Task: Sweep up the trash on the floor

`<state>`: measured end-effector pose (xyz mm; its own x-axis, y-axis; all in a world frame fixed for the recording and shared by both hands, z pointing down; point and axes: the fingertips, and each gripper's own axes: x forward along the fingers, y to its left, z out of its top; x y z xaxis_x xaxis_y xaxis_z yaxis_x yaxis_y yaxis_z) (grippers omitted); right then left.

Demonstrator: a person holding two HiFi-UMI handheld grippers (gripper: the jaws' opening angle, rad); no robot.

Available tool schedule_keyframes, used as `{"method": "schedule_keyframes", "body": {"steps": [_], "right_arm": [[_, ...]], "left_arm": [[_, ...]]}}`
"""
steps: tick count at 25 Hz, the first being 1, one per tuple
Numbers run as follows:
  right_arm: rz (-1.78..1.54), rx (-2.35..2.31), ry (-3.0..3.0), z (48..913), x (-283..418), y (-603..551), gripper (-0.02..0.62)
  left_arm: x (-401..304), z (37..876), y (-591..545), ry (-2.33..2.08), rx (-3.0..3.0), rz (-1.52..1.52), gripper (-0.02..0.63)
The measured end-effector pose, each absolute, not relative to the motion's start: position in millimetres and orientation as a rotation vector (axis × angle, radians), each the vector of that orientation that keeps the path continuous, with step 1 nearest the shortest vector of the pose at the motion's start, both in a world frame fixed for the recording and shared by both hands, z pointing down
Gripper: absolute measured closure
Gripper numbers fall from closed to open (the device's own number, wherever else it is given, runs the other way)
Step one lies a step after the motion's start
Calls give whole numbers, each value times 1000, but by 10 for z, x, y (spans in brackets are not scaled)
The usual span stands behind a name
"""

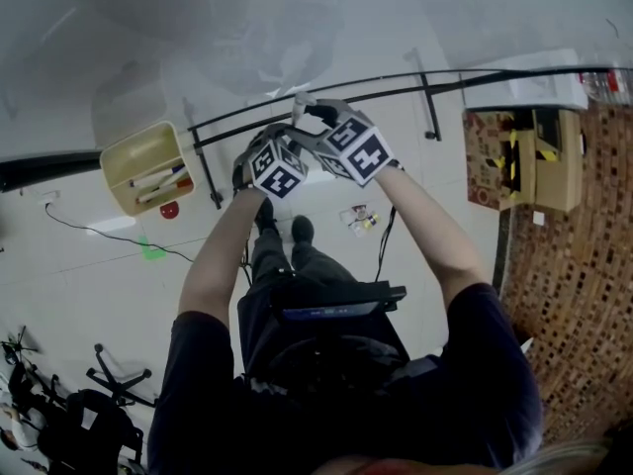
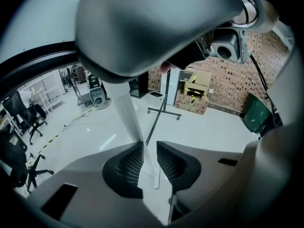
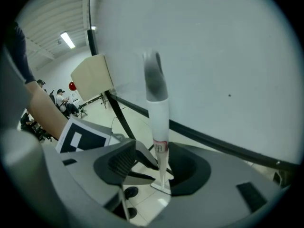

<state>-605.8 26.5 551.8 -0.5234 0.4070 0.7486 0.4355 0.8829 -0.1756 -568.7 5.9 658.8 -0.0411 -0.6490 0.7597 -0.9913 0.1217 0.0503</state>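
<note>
Pale glossy tiled floor (image 1: 89, 265) underfoot. Brick-pattern flooring (image 1: 579, 265) lies well to the right of the tongs, with cardboard boxes (image 1: 544, 161) at its edge. A black rail frame (image 1: 415, 79) runs just beyond the tongs. A yellow bin (image 1: 148, 166) sits on the tiles left of the left tongs.

Trash (image 1: 359, 218): small litter on the floor below the right tongs, beside the person's shoes (image 1: 302, 230).

Both forearms reach forward, and the two tongs are held close together in front of the body. Left tongs (image 2: 150, 148) are clamped on a white handle (image 2: 128, 113), a pad on each side. Right tongs (image 3: 152, 164) stand wide apart. The handle passes between them, near one pad and clear of the other.
</note>
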Motion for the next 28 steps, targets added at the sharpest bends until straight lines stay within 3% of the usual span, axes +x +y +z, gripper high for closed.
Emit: {"method": "schedule_keyframes", "body": {"steps": [11,18,28], "right_arm": [[-162,-719,-2050,5638,-5635,295,377],[-61,-735,-2037,5595,-5484,235,377],[-166,-763,-2040,5401,-5206,136,377]], "left_arm": [[-5775,6584,64,-1825,1544,661,523],[-5822,6457,157,-1852,1509,658,523],[-5772,5854,323,-1919,1472,711,523]]}}
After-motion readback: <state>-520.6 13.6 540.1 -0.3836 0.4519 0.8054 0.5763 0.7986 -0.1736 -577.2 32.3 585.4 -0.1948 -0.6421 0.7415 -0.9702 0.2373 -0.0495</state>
